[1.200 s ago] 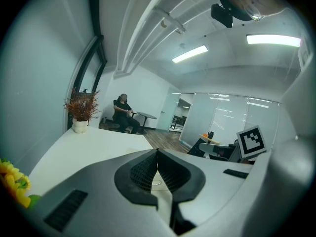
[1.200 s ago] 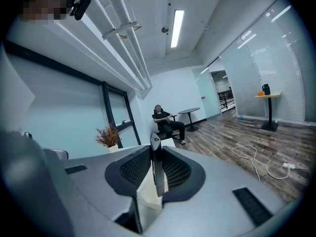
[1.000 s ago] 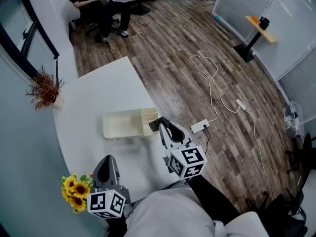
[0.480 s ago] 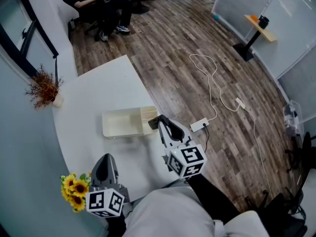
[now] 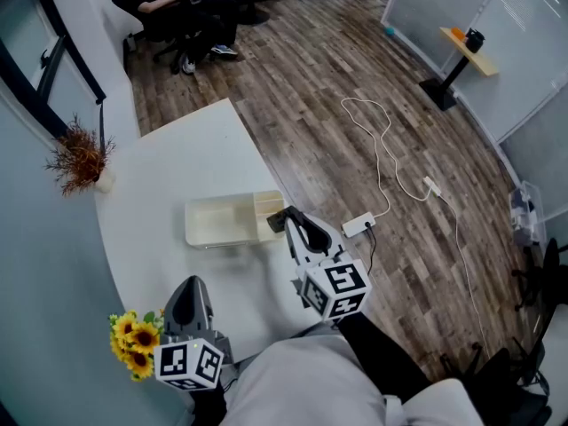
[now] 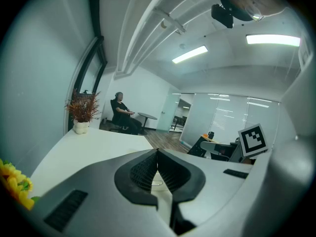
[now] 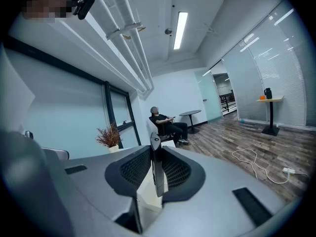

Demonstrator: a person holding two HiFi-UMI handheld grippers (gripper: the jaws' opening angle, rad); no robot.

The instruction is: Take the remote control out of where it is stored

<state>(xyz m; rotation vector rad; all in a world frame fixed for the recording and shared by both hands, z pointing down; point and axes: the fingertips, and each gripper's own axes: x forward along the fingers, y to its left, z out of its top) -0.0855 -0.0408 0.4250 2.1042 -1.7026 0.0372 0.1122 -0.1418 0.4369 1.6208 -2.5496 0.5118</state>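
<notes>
In the head view my right gripper [image 5: 284, 224] is shut on a dark, slim remote control [image 5: 276, 223], held on edge just over the right end of a cream storage box [image 5: 217, 223] on the white table [image 5: 186, 162]. The right gripper view shows the remote [image 7: 157, 169] standing upright between the pads, its rounded top reaching past my right gripper [image 7: 152, 154]. My left gripper [image 5: 190, 302] hangs lower left, near me, well short of the box. Seen from its own camera, the left gripper [image 6: 157, 155] has its jaws together with nothing between them.
Sunflowers [image 5: 135, 343] stand at the table's near left edge. A dried plant in a small pot [image 5: 82, 164] sits at the far left. A white power strip and cable [image 5: 359, 227] lie on the wood floor to the right. A person sits on a chair [image 5: 173, 7] far off.
Both grippers and the remote have kept their places. Only the seated person far off has shifted a little.
</notes>
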